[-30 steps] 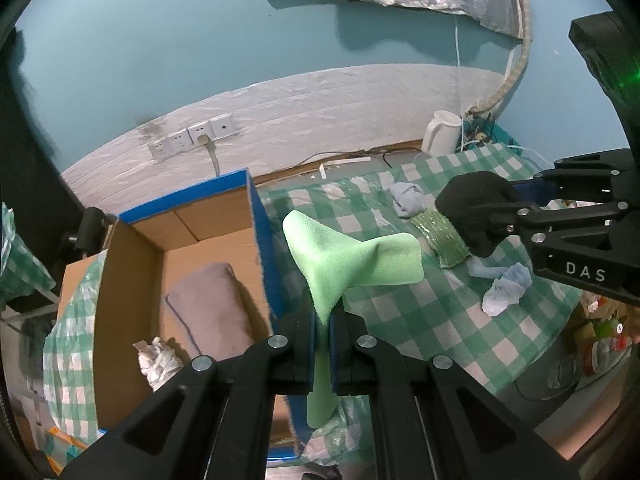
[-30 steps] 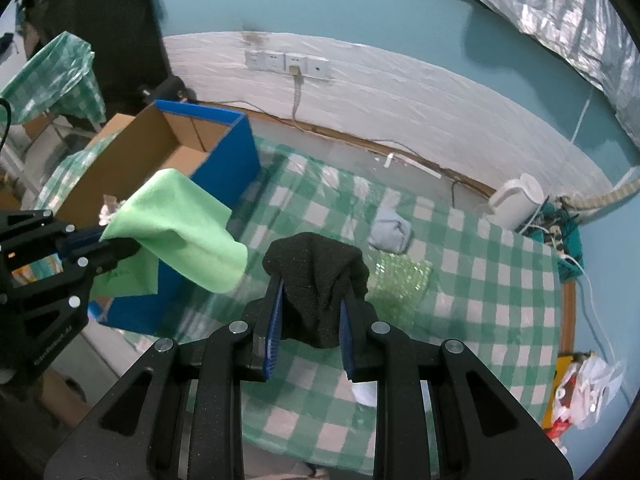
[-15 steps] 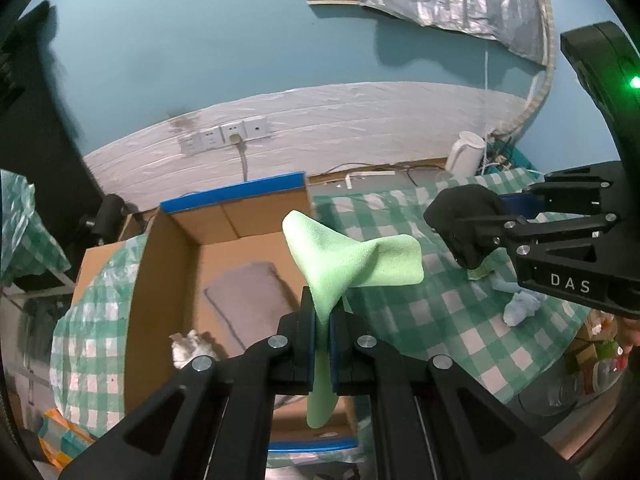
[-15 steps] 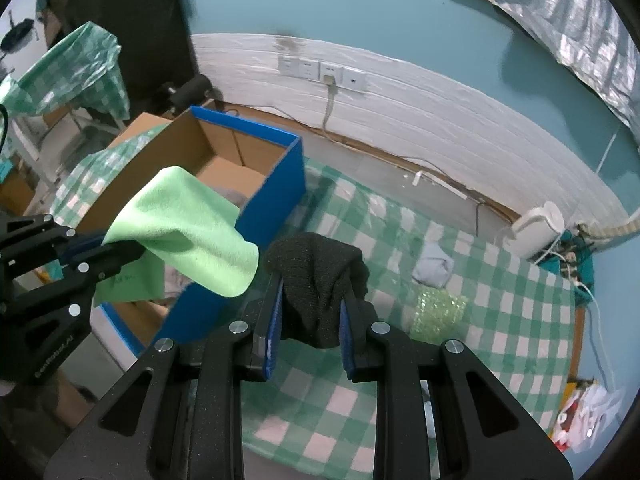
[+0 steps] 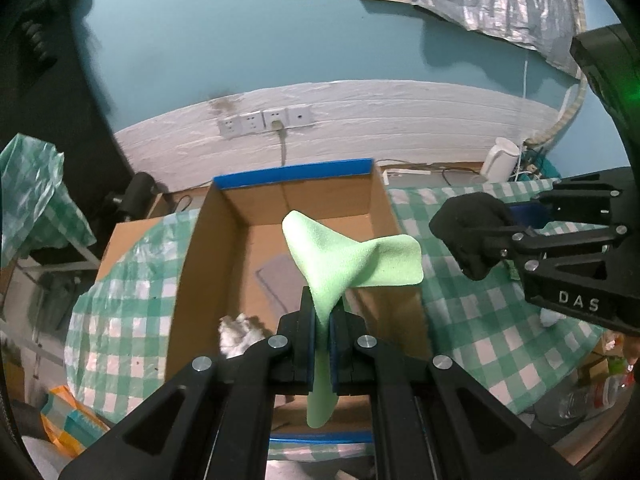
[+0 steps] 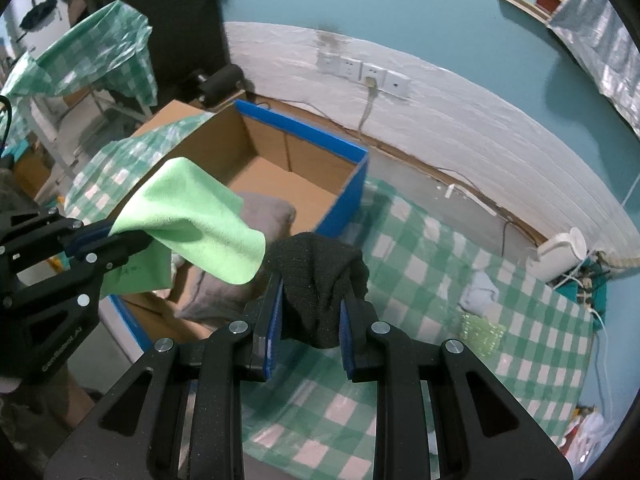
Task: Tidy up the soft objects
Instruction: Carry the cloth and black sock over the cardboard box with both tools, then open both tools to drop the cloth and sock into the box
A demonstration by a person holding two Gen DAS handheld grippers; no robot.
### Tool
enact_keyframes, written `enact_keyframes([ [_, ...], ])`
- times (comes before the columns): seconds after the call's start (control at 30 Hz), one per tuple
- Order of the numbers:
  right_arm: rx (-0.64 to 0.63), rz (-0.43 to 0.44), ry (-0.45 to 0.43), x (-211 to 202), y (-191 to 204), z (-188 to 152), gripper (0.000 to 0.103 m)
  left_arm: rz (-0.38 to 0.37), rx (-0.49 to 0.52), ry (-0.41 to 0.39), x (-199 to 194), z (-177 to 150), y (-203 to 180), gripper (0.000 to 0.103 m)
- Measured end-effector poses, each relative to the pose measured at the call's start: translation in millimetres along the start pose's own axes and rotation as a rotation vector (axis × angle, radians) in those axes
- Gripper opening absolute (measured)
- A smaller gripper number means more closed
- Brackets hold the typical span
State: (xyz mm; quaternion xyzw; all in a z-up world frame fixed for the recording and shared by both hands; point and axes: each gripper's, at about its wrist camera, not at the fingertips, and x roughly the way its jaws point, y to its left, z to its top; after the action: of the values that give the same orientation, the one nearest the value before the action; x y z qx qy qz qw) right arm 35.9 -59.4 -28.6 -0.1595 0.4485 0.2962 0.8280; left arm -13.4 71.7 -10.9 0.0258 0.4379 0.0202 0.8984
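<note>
Your left gripper [image 5: 323,320] is clamped tight on a light green cloth [image 5: 352,264], which fans up and out above the pads while a narrow tail hangs down below them. From the left wrist view this cloth sits over the open cardboard box [image 5: 200,264], the one with blue tape along its rim; from the right wrist view the same green cloth [image 6: 192,224] hangs in the air over the near part of the box [image 6: 304,160], held out by the left gripper [image 6: 108,236] at the left edge of the frame. Your right gripper [image 6: 310,308] has its jaws closed on a bunched black fabric piece [image 6: 320,280], which bulges above the blue pads and fills the gap between them. In the left wrist view that black bundle [image 5: 472,236] is held just to the right of the box, above the green-and-white checked tablecloth [image 5: 480,320]. Inside the box you already have a folded grey cloth [image 6: 260,216] lying on the floor of it and a crumpled white item [image 5: 236,332] near the left wall. Still out on the tablecloth [image 6: 420,240] are a small pale blue-grey bundle [image 6: 480,288] and a shiny green piece [image 6: 480,332] just in front of it, both well apart from the box. A white kettle [image 6: 560,248] stands at the far corner of the table, near the wall.
</note>
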Motion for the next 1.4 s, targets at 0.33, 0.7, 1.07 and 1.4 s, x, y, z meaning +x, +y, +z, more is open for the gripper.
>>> enact_keyframes([
  [0.33,-0.045,0.04,0.028,28,31,14,0.023,0.042,-0.053,0.043,14,-9,35,0.005],
  [0.7,-0.084,0.074,0.047,47,53,20,0.028,0.081,-0.107,0.074,24,-16,61,0.007],
  [1.07,-0.08,0.053,0.005,40,55,21,0.051,0.132,-0.097,0.066,23,-15,62,0.048],
  [1.4,-0.059,0.028,0.008,34,36,5,0.059,0.111,-0.067,0.067,24,-14,48,0.05],
])
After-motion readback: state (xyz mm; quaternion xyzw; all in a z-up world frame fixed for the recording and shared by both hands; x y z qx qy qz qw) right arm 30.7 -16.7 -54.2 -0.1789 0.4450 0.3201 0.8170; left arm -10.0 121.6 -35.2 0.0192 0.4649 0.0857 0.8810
